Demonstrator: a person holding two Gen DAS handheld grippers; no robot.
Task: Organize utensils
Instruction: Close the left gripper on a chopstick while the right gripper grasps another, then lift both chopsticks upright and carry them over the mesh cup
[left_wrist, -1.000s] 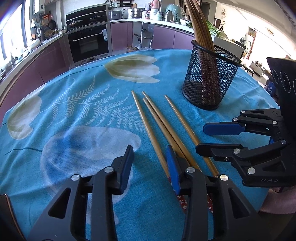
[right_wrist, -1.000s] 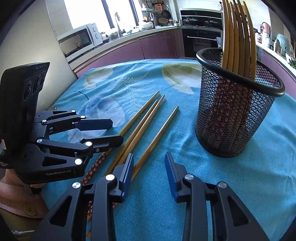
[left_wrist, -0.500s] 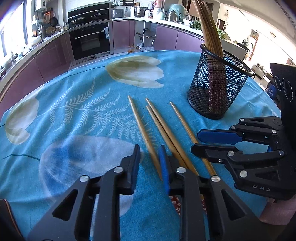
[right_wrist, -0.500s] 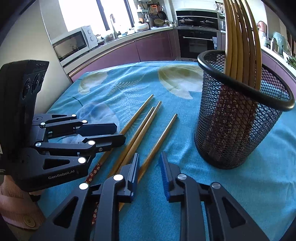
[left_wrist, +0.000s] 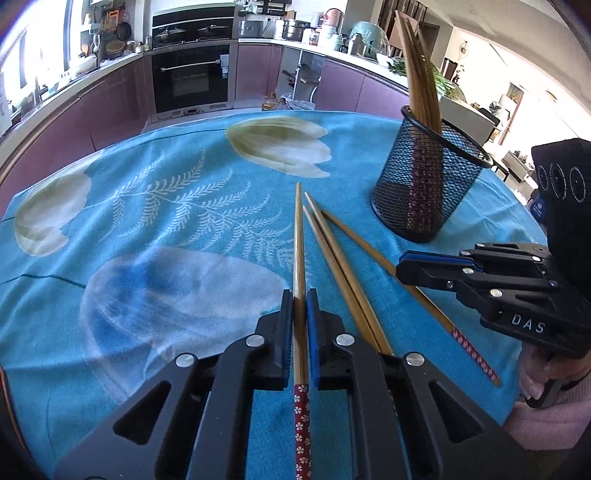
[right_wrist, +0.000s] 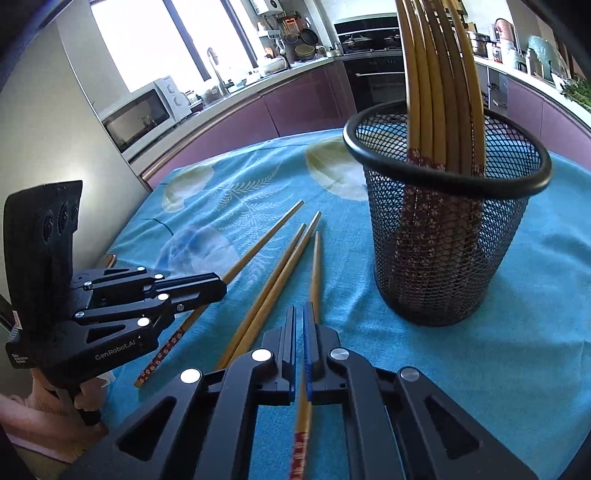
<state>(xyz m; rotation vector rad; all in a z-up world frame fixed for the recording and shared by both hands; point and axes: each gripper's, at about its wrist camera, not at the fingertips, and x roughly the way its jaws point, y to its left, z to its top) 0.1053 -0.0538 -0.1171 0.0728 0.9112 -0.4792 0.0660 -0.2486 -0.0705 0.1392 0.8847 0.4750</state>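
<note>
4 loose chopsticks – 1 mesh holder – 2 grippers

Both tongs, left and right, tilt downward, jaws just closed on 1 chopstick each.

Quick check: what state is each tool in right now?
Left tool: just closed on a bamboo chopstick with red patterned handle.
Right tool: just closed on another bamboo chopstick.

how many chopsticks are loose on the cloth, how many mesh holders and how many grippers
loose chopsticks on the cloth: 4, one in each gripper
black mesh holder: 1
grippers: 2, the left gripper and the right gripper
total: 7
</note>
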